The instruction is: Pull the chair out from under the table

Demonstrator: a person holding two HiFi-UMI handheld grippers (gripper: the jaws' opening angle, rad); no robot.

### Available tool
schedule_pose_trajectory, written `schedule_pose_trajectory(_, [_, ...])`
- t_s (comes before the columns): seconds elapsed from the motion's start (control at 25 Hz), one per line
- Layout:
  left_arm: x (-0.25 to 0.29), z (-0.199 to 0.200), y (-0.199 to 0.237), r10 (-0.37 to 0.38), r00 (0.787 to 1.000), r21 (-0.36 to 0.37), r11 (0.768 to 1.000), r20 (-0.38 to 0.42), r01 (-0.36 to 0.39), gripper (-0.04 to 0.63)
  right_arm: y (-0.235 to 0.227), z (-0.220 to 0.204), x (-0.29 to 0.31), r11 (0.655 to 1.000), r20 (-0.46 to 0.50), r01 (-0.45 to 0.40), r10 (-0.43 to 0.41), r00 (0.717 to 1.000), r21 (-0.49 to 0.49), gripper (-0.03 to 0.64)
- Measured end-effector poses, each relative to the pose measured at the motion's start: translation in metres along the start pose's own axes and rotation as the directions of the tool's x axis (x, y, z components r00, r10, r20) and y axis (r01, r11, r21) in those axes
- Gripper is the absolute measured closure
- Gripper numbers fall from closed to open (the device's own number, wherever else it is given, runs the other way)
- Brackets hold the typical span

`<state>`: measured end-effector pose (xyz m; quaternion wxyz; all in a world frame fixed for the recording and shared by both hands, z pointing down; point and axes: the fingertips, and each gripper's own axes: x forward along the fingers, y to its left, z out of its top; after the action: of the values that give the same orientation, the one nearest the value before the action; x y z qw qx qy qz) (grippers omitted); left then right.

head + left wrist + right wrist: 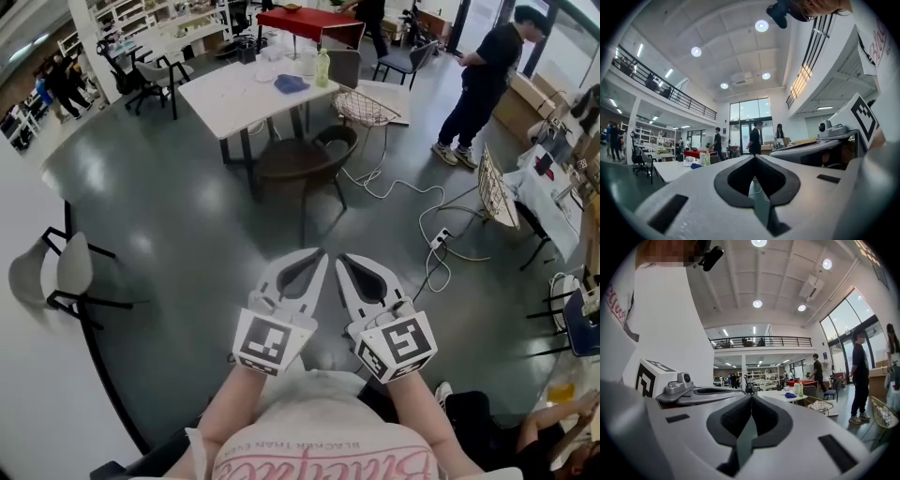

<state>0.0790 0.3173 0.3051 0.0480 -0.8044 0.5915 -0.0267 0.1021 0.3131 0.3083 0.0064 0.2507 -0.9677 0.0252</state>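
White table [223, 96]; green bottle [322, 68], blue cloth [292, 84]

Setting: a large open-plan lab or maker hall, not domestic. Polished grey floor [178, 216]. A white bench [239, 94] carries a bottle [322, 67], with a red-covered table [305, 21] behind it. Stocked shelving racks [127, 14] line the wall. A cable [398, 192] and power strip [439, 240] lie loose on the floor. Double-height ceiling with round lights [761, 26], a railed mezzanine [670, 93] and a tall glazed front [749, 111]. Several people [483, 80] stand about.

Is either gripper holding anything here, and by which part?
Nothing is held. The left gripper and right gripper are both shut and empty, well short of the chair.
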Motion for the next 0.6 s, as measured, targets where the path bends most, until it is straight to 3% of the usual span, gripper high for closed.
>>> schedule_pose_trajectory(0.32, [0.033,-0.005,0.044,-0.023,1.000,-0.010,1.000,0.004,0.023,0.591,-0.028,-0.001,0.039,0.999,-0.011,0.050,-0.050,0.999,0.015,0.612])
schedule_pose_trajectory(0.6, [0.064,-0.014,0.117,-0.054,0.999,-0.010,0.998,0.001,0.054,0.591,-0.036,0.003,0.118,0.998,-0.013,0.070,-0.070,0.997,0.008,0.612])
